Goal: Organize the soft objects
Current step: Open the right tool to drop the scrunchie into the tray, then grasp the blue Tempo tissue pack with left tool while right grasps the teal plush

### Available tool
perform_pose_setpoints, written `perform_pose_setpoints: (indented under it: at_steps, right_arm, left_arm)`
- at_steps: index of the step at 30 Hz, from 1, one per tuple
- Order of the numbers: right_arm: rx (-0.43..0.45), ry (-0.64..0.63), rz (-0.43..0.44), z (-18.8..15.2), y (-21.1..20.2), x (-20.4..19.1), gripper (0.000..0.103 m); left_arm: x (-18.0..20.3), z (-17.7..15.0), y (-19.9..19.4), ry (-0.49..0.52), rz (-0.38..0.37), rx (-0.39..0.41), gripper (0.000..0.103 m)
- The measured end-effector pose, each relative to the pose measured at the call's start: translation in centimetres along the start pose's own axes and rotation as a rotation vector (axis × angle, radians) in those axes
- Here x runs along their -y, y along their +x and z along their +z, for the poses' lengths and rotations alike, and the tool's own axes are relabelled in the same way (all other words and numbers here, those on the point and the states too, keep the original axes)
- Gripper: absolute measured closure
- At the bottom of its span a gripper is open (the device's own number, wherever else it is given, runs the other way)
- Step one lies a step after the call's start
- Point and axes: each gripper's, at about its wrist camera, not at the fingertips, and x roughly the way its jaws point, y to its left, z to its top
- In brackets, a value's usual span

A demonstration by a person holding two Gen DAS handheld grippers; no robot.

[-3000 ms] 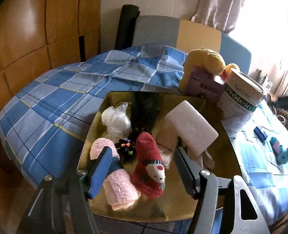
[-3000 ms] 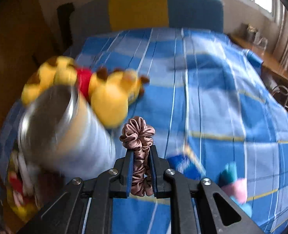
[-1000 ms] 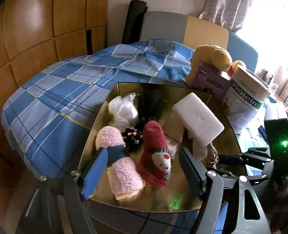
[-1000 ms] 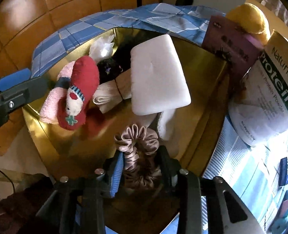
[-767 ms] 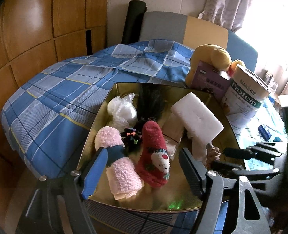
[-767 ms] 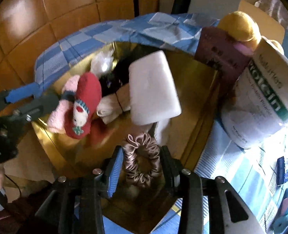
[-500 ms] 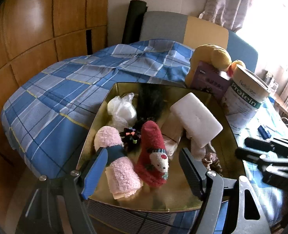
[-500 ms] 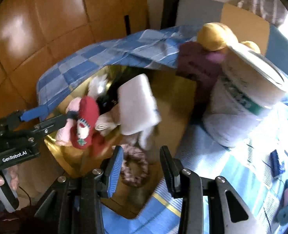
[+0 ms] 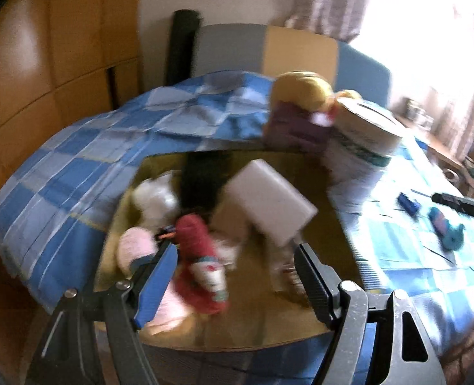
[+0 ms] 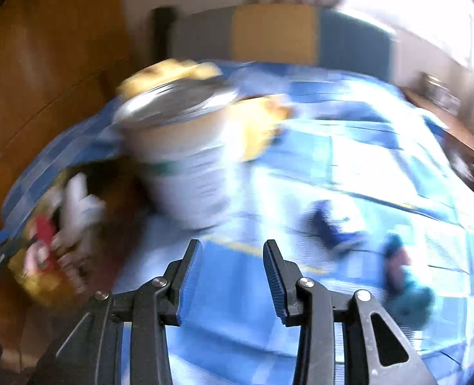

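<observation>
Left claw (image 9: pixel 233 276): jaws wide, empty, over gold tray (image 9: pixel 330 224) | Right claw (image 10: pixel 232 276): jaws apart, empty, above checked bench cloth (image 10: pixel 349 160) | Tray: red sock (image 9: pixel 198 269), pink sock (image 9: pixel 134 243), white sponge (image 9: pixel 269 205) | Beyond: protein tub (image 9: pixel 358 157), yellow plush (image 9: pixel 304 91)

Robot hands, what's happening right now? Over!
Both grippers, left and right, jaws open, empty. Soft things piled in gold tray. Teal plush loose on bedspread. Protein can beside tray.
</observation>
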Motion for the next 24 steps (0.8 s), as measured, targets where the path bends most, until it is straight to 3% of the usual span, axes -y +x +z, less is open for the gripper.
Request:
perform_pose_setpoints:
  at_steps: [7, 11, 13, 14, 18, 24]
  right_arm:
    - [0.058, 0.353, -0.267, -0.3, 0.2, 14.2, 0.064]
    - [0.077, 0.561, -0.308, -3.5, 0.5, 19.7, 0.064]
    - [0.034, 0.701, -0.278, -4.8, 0.6, 22.1, 0.064]
    - [0.077, 0.773, -0.23, -5.2, -0.2, 23.2, 0.064]
    - [0.104, 0.863, -0.179, -5.7, -1.0, 24.6, 0.063]
    - [0.101, 0.882, -0.099, -5.6, -1.2, 24.3, 0.063]
  left_arm:
    - [7.6, 1.0, -0.2, 0.202, -0.174, -0.014, 0.027]
    - [13.4, 1.5, 0.5, 0.32, -0.283, -0.053, 0.027]
    - [16.1, 1.8, 1.4, 0.344, -0.338, -0.094, 0.027]
    - [17.6, 2.0, 2.1, 0.346, -0.357, -0.116, 0.026]
    - [23.6, 2.8, 4.8, 0.368, -0.401, -0.177, 0.017]
    - [31.1, 4.4, 11.0, 0.363, -0.425, -0.297, 0.016]
